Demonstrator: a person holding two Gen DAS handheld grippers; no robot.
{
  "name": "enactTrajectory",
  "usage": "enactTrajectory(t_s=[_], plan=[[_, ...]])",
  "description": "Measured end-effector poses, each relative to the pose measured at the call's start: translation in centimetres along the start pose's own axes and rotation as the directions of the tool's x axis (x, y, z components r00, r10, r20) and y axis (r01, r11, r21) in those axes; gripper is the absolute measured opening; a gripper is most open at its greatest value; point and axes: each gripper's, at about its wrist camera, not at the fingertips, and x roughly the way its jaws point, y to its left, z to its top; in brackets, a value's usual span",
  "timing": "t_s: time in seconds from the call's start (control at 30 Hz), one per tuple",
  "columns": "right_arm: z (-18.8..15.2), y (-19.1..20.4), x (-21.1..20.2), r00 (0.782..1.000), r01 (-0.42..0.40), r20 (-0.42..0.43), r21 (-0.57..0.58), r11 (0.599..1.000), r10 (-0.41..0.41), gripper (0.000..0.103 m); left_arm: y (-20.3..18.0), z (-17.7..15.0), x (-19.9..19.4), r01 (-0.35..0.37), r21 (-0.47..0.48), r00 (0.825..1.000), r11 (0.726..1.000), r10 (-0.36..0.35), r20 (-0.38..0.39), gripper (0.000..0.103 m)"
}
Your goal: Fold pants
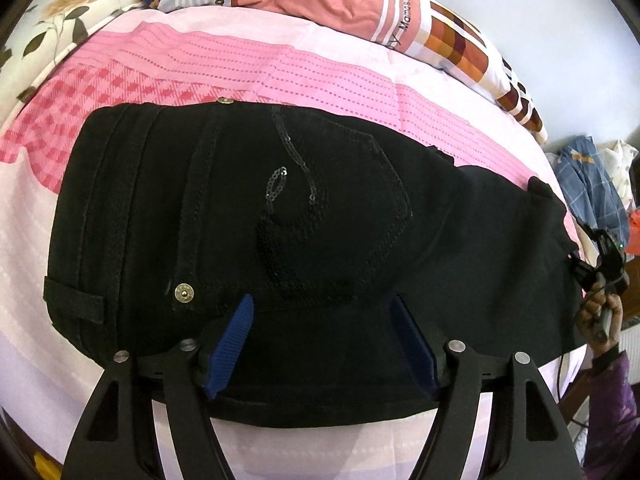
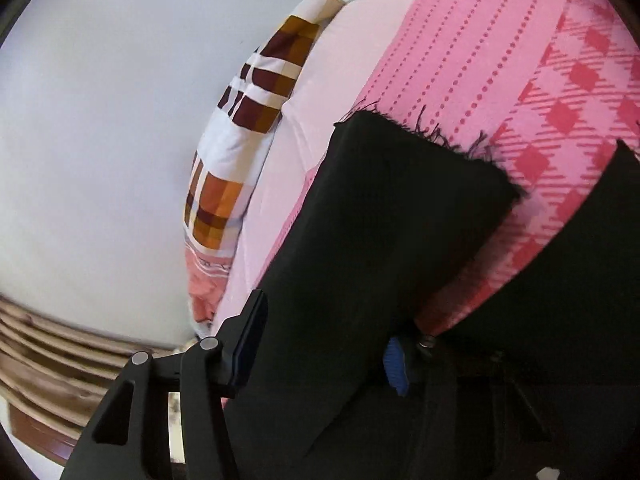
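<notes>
The left gripper [image 1: 322, 340] hangs with its blue pads spread apart above the black pants [image 1: 248, 216], nothing pinched between them. The pants lie folded on the pink bedsheet [image 1: 320, 68], waistband to the left, a sequined back pocket [image 1: 340, 200] facing up. The right gripper [image 2: 320, 352] has its jaws apart with a pant leg [image 2: 400, 200] draped between them; whether the pads press on the cloth I cannot tell. The leg's frayed hem [image 2: 440, 136] rests on the sheet. A patterned quilt [image 1: 400, 8] lies along the far edge.
</notes>
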Motion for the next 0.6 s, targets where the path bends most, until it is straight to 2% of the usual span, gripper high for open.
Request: enactTrajectory(t_s=[0.03, 0.07, 0.1, 0.13, 0.2, 0.3, 0.4, 0.5, 0.6], plan=[[-0.3, 0.3, 0.1, 1.000, 0.011, -0.006, -0.017, 1.000, -0.011, 0.050, 0.0, 0.0, 0.0, -0.001, 0.000, 1.000, 1.000, 0.001, -0.002, 0.073], [-0.6, 0.9, 0.2, 0.998, 0.055, 0.002, -0.054, 0.997, -0.055, 0.048, -0.1, -0.1, 0.1, -0.002, 0.000, 1.000, 1.000, 0.002, -0.003, 0.073], [-0.9, 1.0, 0.4, 0.995, 0.097, -0.003, -0.072, 0.993, -0.098, 0.032, -0.1, 0.0, 0.1, -0.003, 0.000, 1.000, 1.000, 0.003, -0.003, 0.073], [-0.9, 0.8, 0.8, 0.993, 0.116, -0.024, -0.060, 0.991, -0.118, 0.008, -0.1, -0.1, 0.1, -0.002, 0.000, 1.000, 1.000, 0.002, -0.003, 0.074], [-1.3, 0.0, 1.1, 0.991, 0.133, -0.033, -0.016, 0.991, -0.133, 0.007, -0.1, 0.0, 0.1, -0.004, 0.000, 1.000, 1.000, 0.004, -0.007, 0.074], [-1.7, 0.5, -0.2, 0.994, 0.110, 0.000, 0.016, 0.994, -0.110, 0.006, -0.2, 0.0, -0.1, -0.002, 0.006, 1.000, 1.000, 0.002, -0.002, 0.074], [-2.6, 1.6, -3.6, 0.997, 0.049, 0.056, 0.046, 0.998, -0.051, 0.006, -0.1, -0.1, -0.1, -0.013, 0.014, 1.000, 1.000, 0.013, 0.003, 0.074], [-3.9, 2.2, -7.3, 0.995, 0.034, 0.094, 0.069, 0.997, -0.041, 0.006, 0.0, -0.3, -0.3, -0.021, 0.017, 1.000, 1.000, 0.021, 0.009, 0.074], [-5.9, 1.7, -10.7, 0.992, 0.053, 0.108, 0.106, 0.993, -0.064, 0.006, 0.2, -0.5, -0.8, -0.036, 0.023, 0.999, 0.999, 0.035, 0.013, 0.074]])
